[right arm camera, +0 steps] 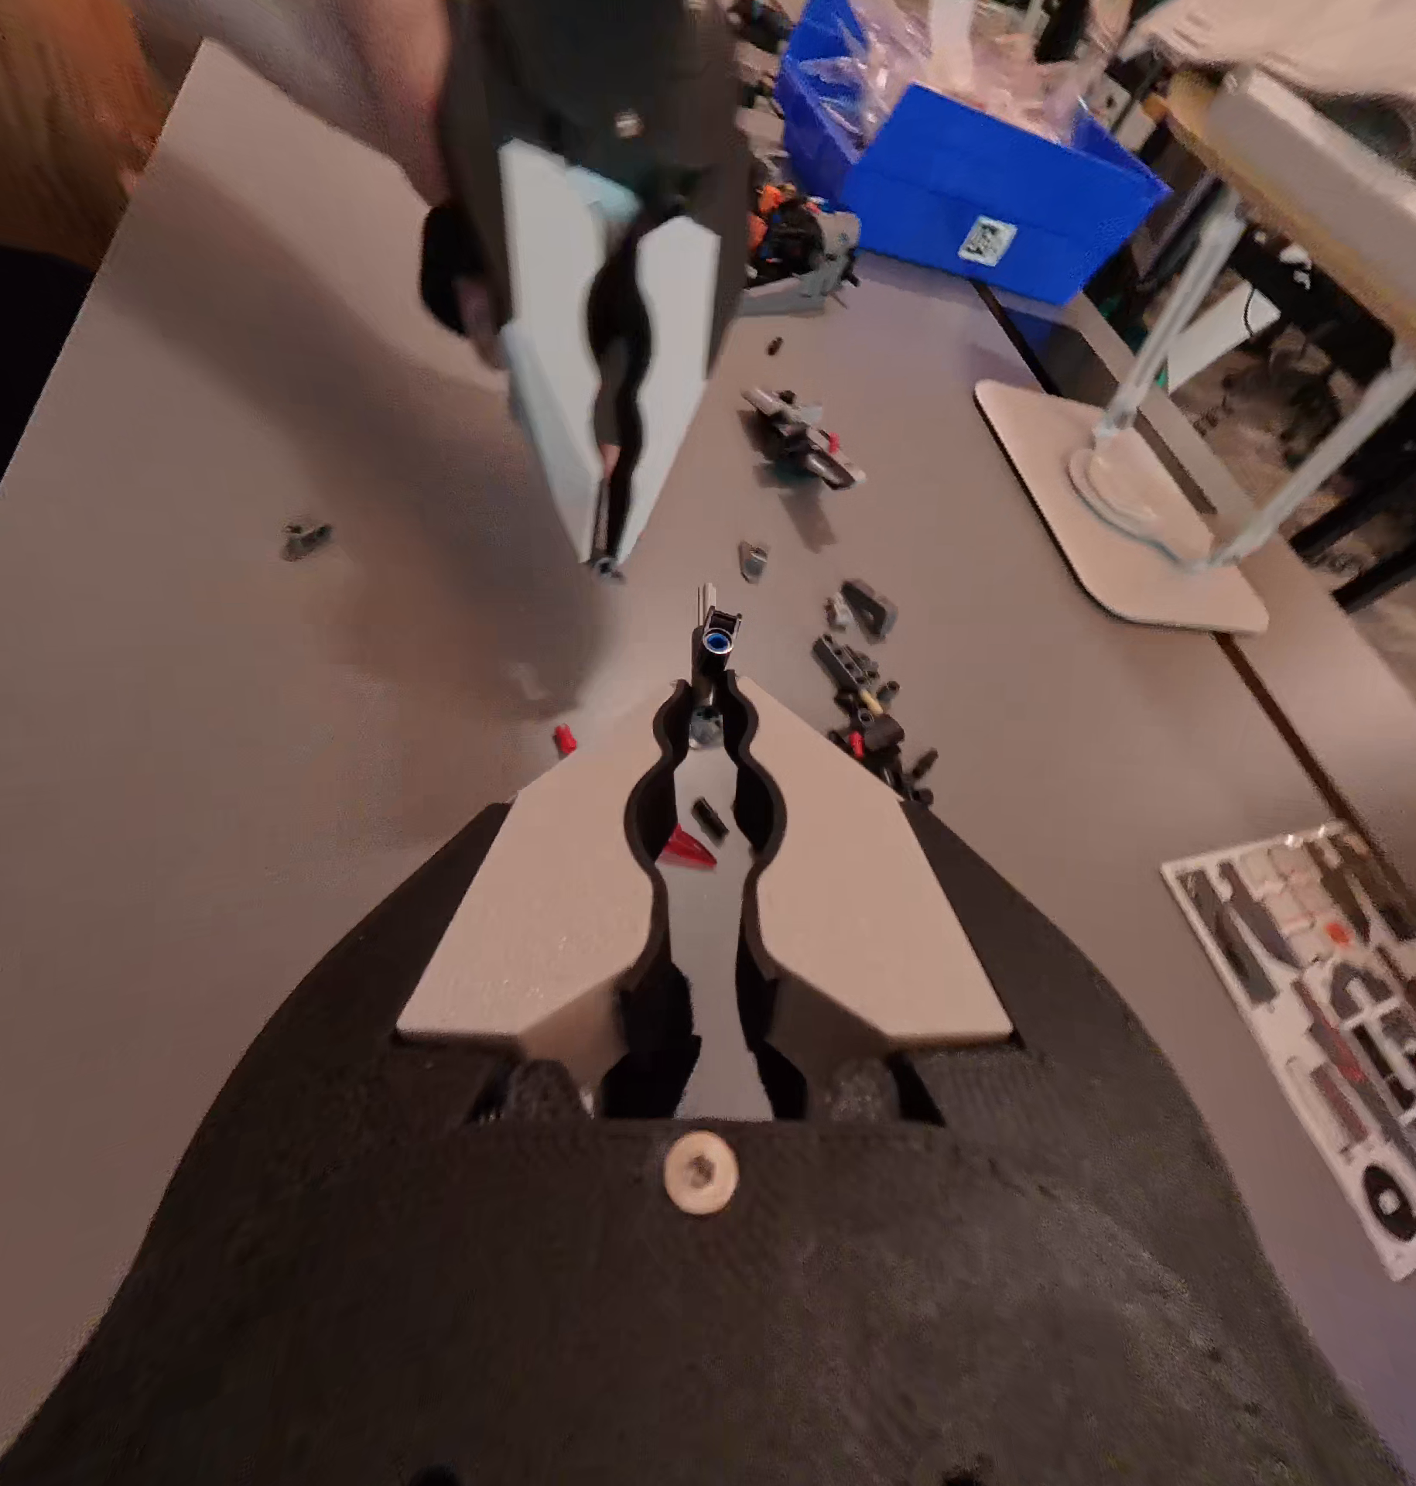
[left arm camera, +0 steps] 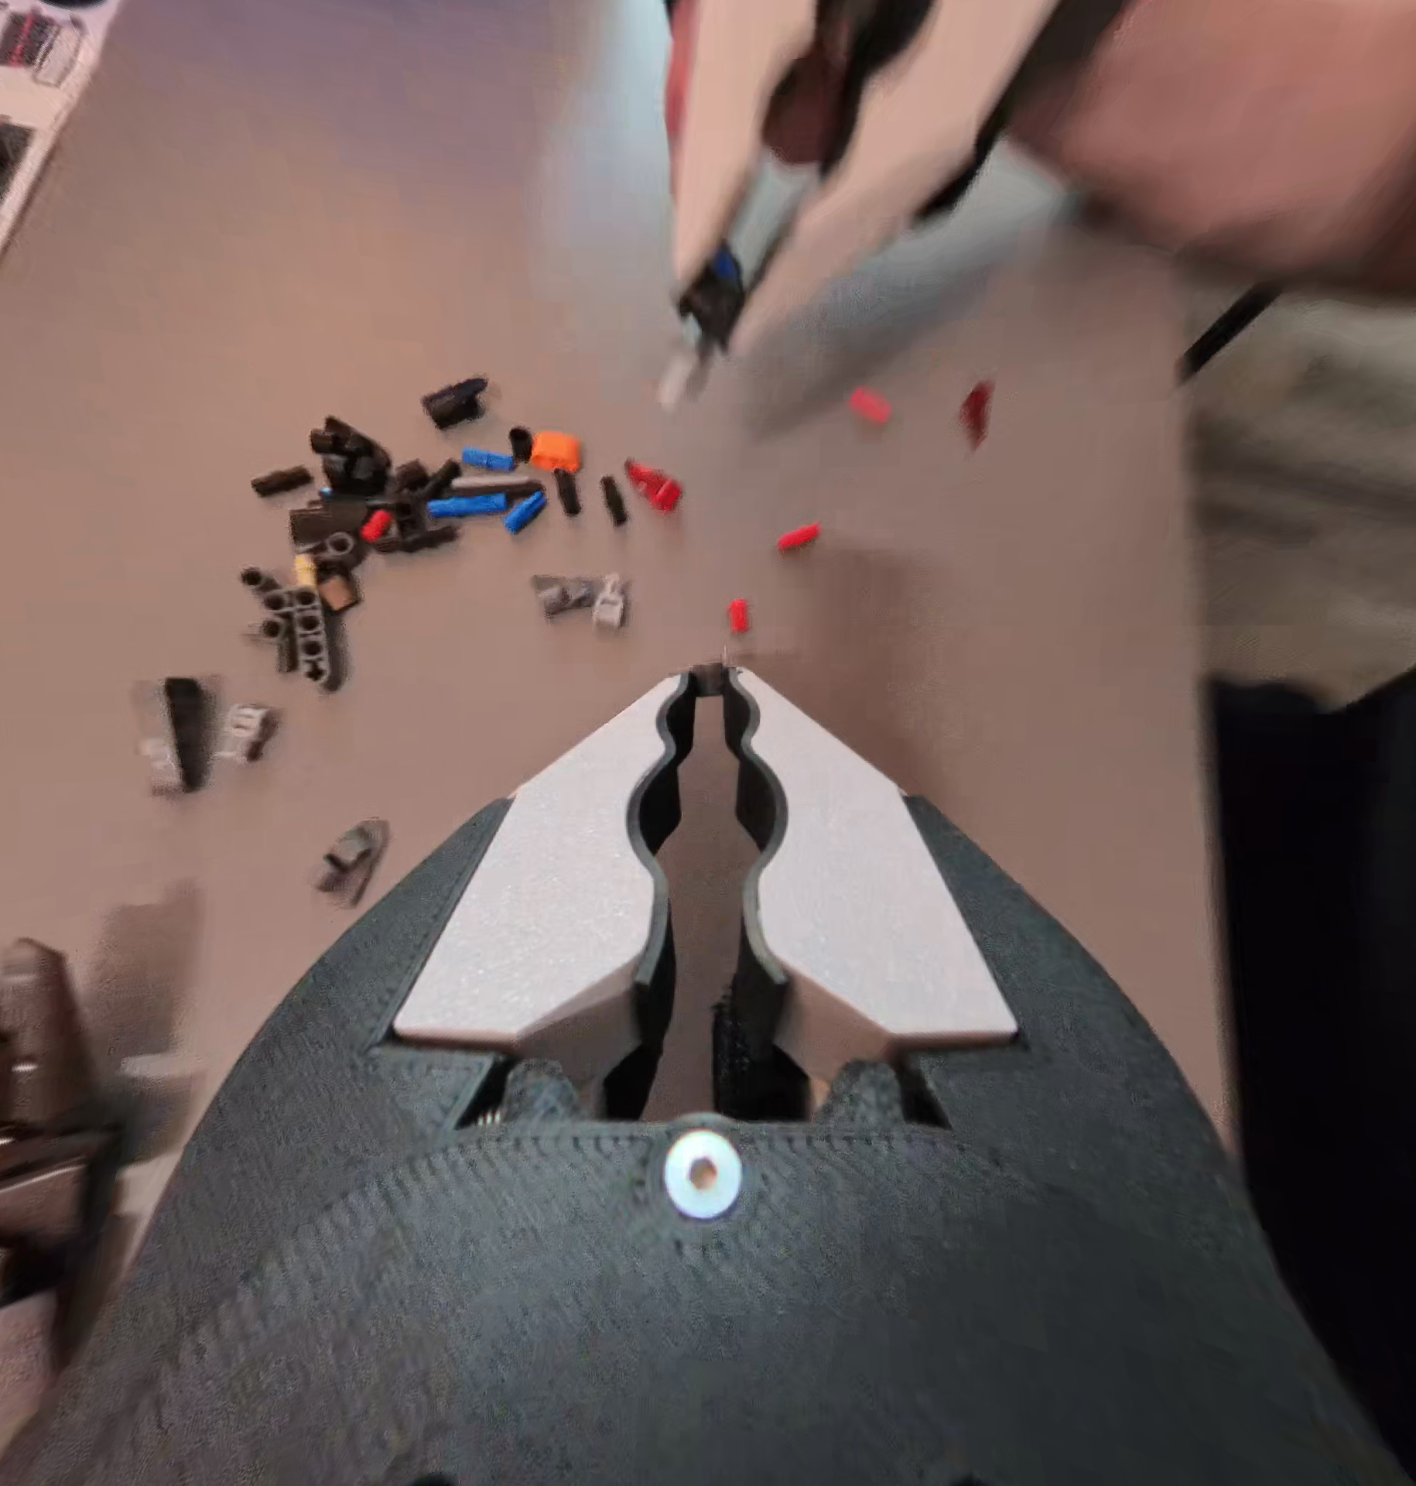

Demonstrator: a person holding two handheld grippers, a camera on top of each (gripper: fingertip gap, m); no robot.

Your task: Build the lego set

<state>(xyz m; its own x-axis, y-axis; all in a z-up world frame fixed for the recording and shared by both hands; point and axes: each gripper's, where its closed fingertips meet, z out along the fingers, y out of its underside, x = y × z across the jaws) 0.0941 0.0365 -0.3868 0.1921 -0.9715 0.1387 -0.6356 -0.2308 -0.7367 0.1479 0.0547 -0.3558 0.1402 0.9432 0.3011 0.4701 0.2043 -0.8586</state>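
The right gripper (right arm camera: pixel 706 691) is clenched on a small black lego assembly (right arm camera: pixel 714 643), pinched at the very tips so that it sticks out forward above the grey table (right arm camera: pixel 206 724); the piece is a narrow black connector with a blue pin end facing the camera and a pale grey stub at its far tip. Through the gap between this gripper's fingers a red wedge piece (right arm camera: pixel 686 851) and a short black piece (right arm camera: pixel 709 818) lie on the table, and a small red pin (right arm camera: pixel 564 738) sits just beside the left finger. The left gripper (left arm camera: pixel 709 679) has its tips drawn nearly together with something small and dark between them, too small to identify; from the right wrist view it (right arm camera: pixel 608 563) hangs tilted downward over the table with a thin dark rod-like piece running along the slot between its fingers to the tip, so it appears to be gripping that. In the left wrist view a red pin (left arm camera: pixel 738 614) lies just ahead of the fingertips, with two grey pieces (left arm camera: pixel 584 599) near it. Farther out lies the main scatter of loose parts (left arm camera: pixel 399 498): black beams with holes, blue pins, red pins and one orange piece (left arm camera: pixel 556 450). Beyond them the right gripper (left arm camera: pixel 701 322) appears, blurred, holding its black and blue piece above the table. A printed parts sheet (right arm camera: pixel 1332 1013) lies to the right, a partly built grey and black section (right arm camera: pixel 801 438) rests farther back, and blue bins (right arm camera: pixel 994 193) stand at the far end.
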